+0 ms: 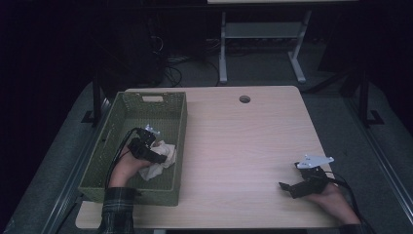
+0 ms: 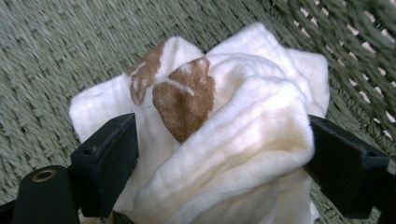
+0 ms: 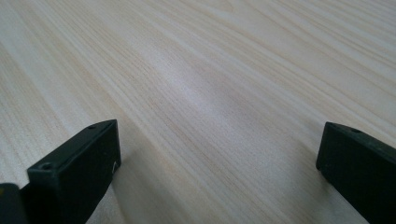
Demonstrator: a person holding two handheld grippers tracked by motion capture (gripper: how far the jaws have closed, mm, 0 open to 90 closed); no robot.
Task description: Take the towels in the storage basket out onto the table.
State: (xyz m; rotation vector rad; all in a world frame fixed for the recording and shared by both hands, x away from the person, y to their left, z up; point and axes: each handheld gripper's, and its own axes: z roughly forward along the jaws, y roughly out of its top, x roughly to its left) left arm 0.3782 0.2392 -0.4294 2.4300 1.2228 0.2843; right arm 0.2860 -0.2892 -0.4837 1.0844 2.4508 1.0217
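**Cloth sits between the left jaws, inside the basket**

Cloth (image 2: 219, 135), white with a brown stain, is bunched up in the near right part of the green woven basket (image 1: 127, 104), close to its right wall. The left gripper (image 1: 158, 155) is down inside the basket with it. In the left gripper view the two black jaws stand wide apart, one on each side of the bundle, and both appear to touch the fabric. Whether they are pressing it or only flanking it I cannot tell; the folds bulge between them but are not visibly squeezed flat.

The relation that matters is this: the bundle lies straight ahead of the left jaws and directly in their gap, not off to one side. Its bulk runs roughly across the line between the jaws, so they span its width. Judging from that, whichever comes next, a squeeze and lift or a backing away, needs no sideways correction. The basket's right wall is just beyond the cloth, so a careless push forward could jam the fabric against the weave.

The right gripper (image 1: 294, 187) rests well apart, at the near right edge of the wooden table (image 1: 243, 141). Its jaws are spread wide with nothing between them but bare wood grain, as the right gripper view shows. The left hand is by far the nearer one.
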